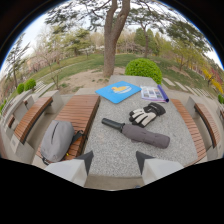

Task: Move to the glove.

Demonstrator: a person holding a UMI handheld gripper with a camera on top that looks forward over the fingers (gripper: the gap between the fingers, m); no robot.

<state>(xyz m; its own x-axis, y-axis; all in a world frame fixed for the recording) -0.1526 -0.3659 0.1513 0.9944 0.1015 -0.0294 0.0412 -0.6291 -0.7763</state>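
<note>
Looking along the tongs in the gripper view, we saw their two pale fingers spread apart with nothing between them, poised over the near edge of a grey stone table. The glove, black and white, lay flat on that table beyond the fingers and a little to the right of their midline, its cuff pointing away from us. Between the tongs and the glove lay a folded grey umbrella, set at a slant with its black handle toward the left, close beside the glove; whether they touched we could not tell. Farther off we noted a blue booklet and a printed leaflet near the table's far edge, and a grey backpack resting on the wooden bench to the left. A round green shrub and a tree trunk stood beyond the table. We judged that the approach had barely begun. To do it well, we thought the tongs should travel forward and slightly rightward, raised enough to pass above the umbrella rather than nudge it, keeping the fingers parted and centring the glove ahead of them before lowering.
</note>
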